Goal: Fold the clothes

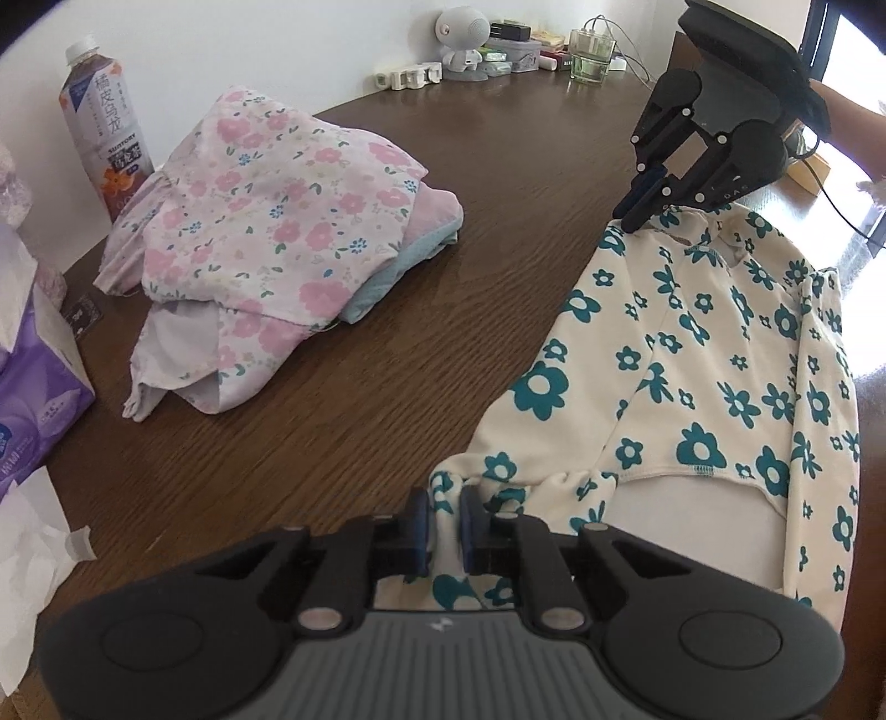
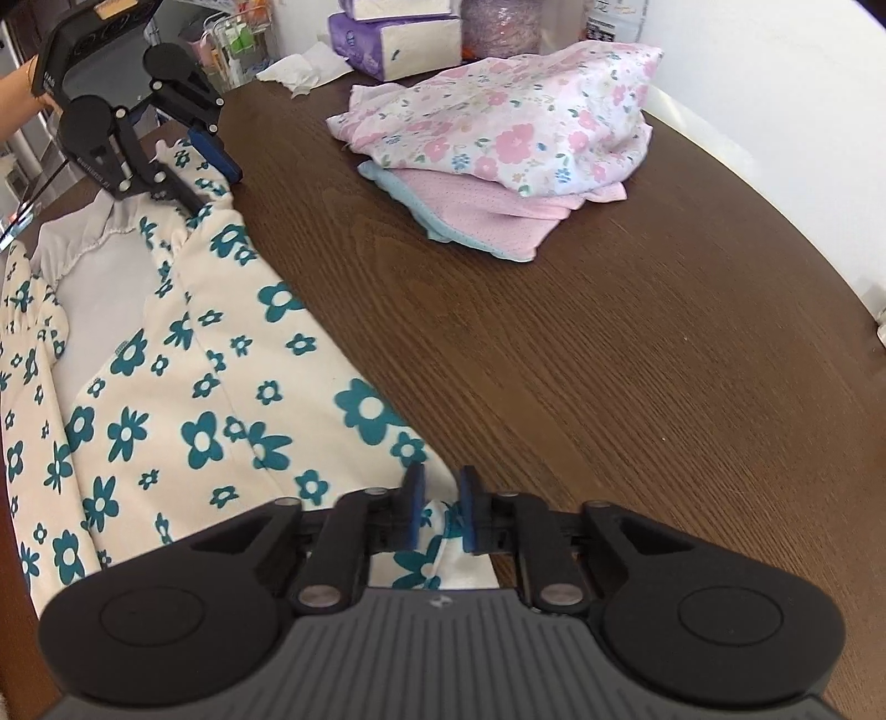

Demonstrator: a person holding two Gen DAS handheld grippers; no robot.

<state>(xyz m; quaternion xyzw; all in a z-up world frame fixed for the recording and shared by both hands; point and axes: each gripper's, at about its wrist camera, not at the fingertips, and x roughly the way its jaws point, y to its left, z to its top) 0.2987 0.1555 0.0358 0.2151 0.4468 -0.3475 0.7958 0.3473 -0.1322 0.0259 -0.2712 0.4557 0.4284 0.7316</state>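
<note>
A cream top with teal flowers (image 1: 692, 354) lies spread on the brown wooden table (image 1: 387, 343), with a white inner layer showing at its hem. My left gripper (image 1: 444, 526) is shut on a bunched cuff at the top's near edge. At the far end, my right gripper (image 1: 628, 220) pinches the fabric by the neckline. In the right wrist view the same top (image 2: 183, 399) runs along the left, my right gripper (image 2: 442, 507) is shut on a fold of it, and my left gripper (image 2: 219, 191) grips the gathered far end.
A stack of folded pink floral clothes (image 1: 266, 221) sits mid-table (image 2: 509, 133). A tea bottle (image 1: 105, 122), a purple tissue pack (image 1: 33, 376) and loose tissues (image 1: 33, 531) line the left. A toy figure (image 1: 462, 39), a glass (image 1: 591, 55) and small items stand by the wall.
</note>
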